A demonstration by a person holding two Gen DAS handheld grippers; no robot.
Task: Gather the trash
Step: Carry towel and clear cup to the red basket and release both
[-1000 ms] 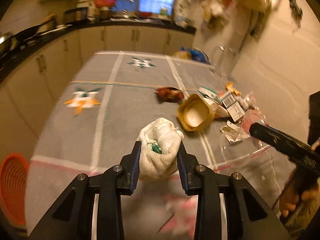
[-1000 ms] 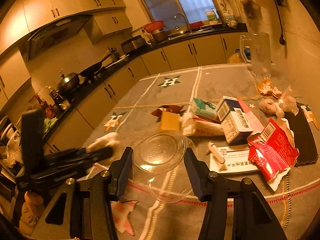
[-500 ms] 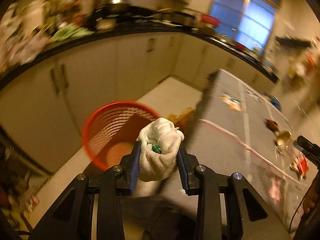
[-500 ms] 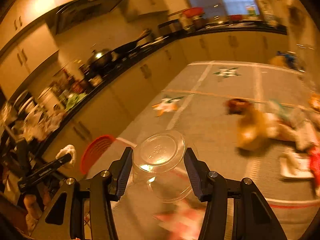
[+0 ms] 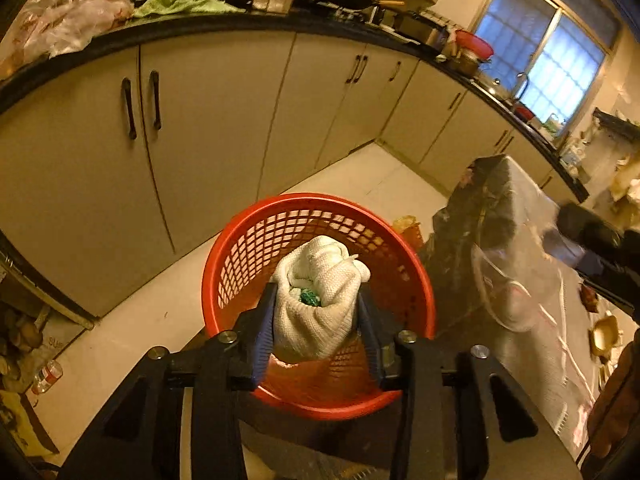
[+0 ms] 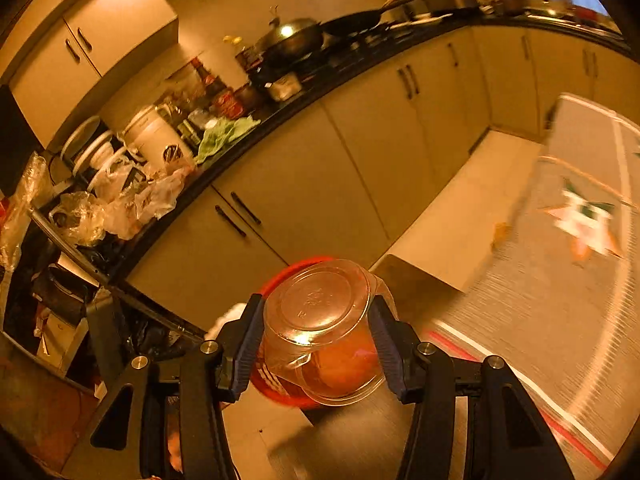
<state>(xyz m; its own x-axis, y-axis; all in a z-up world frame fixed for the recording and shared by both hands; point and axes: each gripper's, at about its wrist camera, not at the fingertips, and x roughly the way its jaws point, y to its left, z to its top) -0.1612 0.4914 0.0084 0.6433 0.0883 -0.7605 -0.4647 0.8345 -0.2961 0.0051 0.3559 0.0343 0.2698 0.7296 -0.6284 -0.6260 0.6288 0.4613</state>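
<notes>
STEP: drop-off, you're at the red basket (image 5: 248, 248) on the floor | L gripper (image 5: 316, 320): jaws opening, white rag wad (image 5: 320, 300) btwn them, over basket | R gripper (image 6: 316, 332): clamps clear plastic cup (image 6: 320, 320), near basket rim | NEXT: finish L release, then bring cup over opening & let go.

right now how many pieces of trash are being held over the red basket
2: a white cloth bundle between the opening left jaws above the red basket, and a clear plastic container in the right jaws.
</notes>
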